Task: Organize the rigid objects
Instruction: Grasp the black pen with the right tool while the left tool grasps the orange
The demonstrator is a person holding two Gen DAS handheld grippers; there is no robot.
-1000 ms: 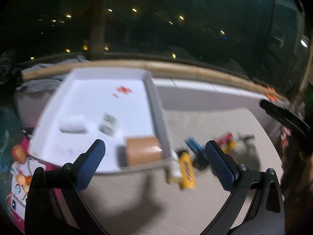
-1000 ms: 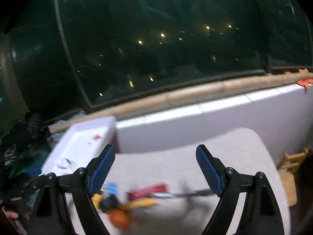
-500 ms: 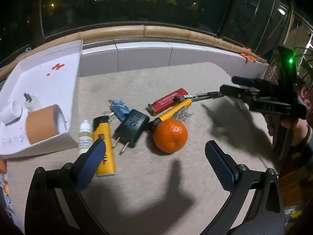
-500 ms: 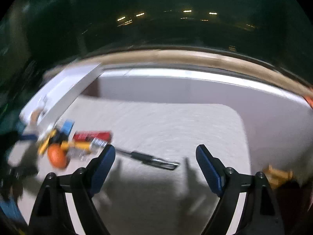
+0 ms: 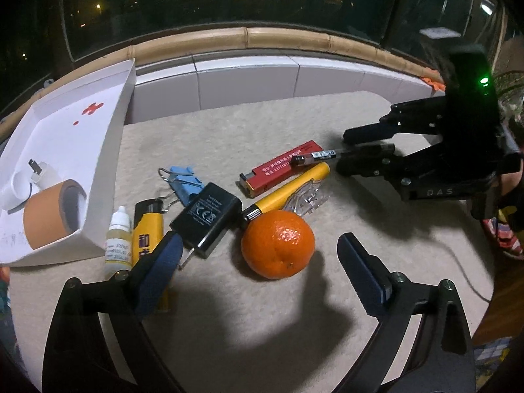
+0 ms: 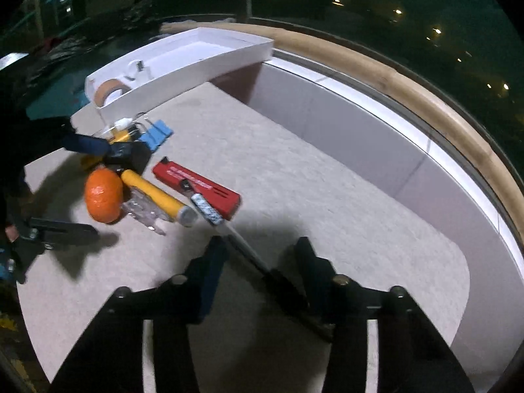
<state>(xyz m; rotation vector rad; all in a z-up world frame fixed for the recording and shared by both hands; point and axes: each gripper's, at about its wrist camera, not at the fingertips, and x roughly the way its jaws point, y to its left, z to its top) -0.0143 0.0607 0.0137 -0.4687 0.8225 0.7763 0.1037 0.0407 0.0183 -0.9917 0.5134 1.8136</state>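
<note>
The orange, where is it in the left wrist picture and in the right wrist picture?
Left wrist: the orange sits low at centre, between the open left claw's fingers.
Right wrist: it lies at the left edge, far from the right claw.
Shared landmark: the red lighter beyond it.

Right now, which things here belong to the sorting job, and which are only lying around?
For the job:
white tray
pen, between the right hand-held gripper's fingers
red lighter
yellow lighter
black charger
blue binder clip
dropper bottle
tape roll, already in the tray

Just lying about:
orange (probably)
bamboo rail
</note>
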